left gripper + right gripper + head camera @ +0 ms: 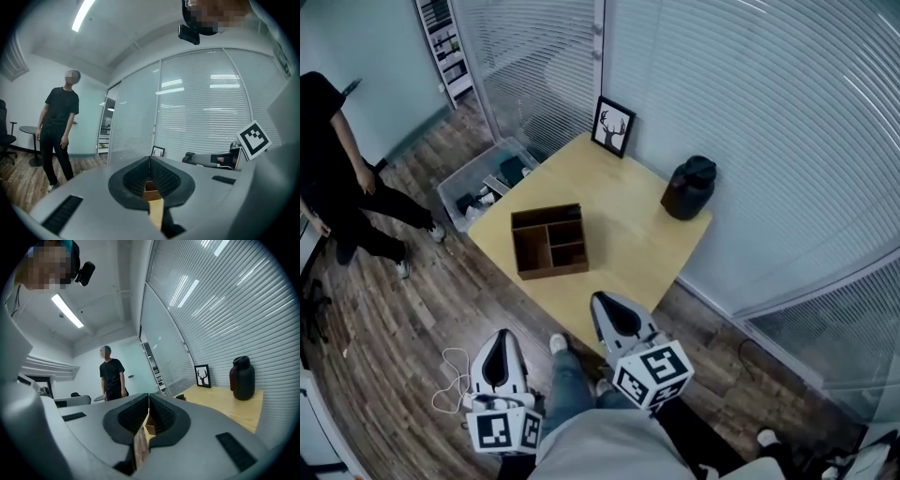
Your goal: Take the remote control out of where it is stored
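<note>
Because both pairs of jaws are pressed together with nothing between them, the first thing the step needs is for one pair to be opened before it gets close. The left gripper (501, 335) and the right gripper (599, 297) hang on the near side of the wooden box (551, 272), the right one closer to it and the left one well short of it. Each gripper's own view shows ribbed black pads meeting at the tips, set in smooth grey shells. The remote control cannot be made out in any view. It is probably in the wooden box, whose compartments are dark and in shadow from above, so a good reach would come in over the rim, look down into each compartment, and lower open jaws along the long sides of the remote rather than across the thin dividers. The wooden box is low, square and dark brown, split by partitions into one long slot and several smaller ones. It sits on a pale, smooth table (628, 220). Beyond the wooden box a black picture frame (613, 125) with a deer leans on the ribbed glass wall, and a dark rounded jug (689, 187) stands to its far right. A clear plastic bin (461, 184) is on the floor to its left, and a person (337, 178) in black stands further left.
</note>
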Demonstrator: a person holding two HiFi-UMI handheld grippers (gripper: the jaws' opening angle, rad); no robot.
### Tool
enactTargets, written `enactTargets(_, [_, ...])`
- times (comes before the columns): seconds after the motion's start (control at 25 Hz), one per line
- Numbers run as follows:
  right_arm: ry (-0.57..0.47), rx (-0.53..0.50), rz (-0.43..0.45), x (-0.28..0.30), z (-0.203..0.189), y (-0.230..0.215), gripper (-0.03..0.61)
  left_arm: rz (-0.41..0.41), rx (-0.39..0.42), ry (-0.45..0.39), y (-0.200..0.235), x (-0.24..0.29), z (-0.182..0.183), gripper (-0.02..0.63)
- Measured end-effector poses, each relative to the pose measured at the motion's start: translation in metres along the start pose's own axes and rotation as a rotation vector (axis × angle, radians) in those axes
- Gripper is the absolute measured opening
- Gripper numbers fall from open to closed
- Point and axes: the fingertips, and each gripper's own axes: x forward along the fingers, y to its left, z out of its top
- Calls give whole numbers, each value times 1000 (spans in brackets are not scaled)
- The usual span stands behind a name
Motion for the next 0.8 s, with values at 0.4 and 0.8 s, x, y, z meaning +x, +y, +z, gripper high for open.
enactTargets(0.4, [13, 23, -85, 68, 4, -12, 6, -85, -20, 44, 48, 69, 7, 9])
enactTargets(0.8, [39, 27, -193, 138, 1, -37, 8, -170, -27, 96, 90, 132, 9, 9])
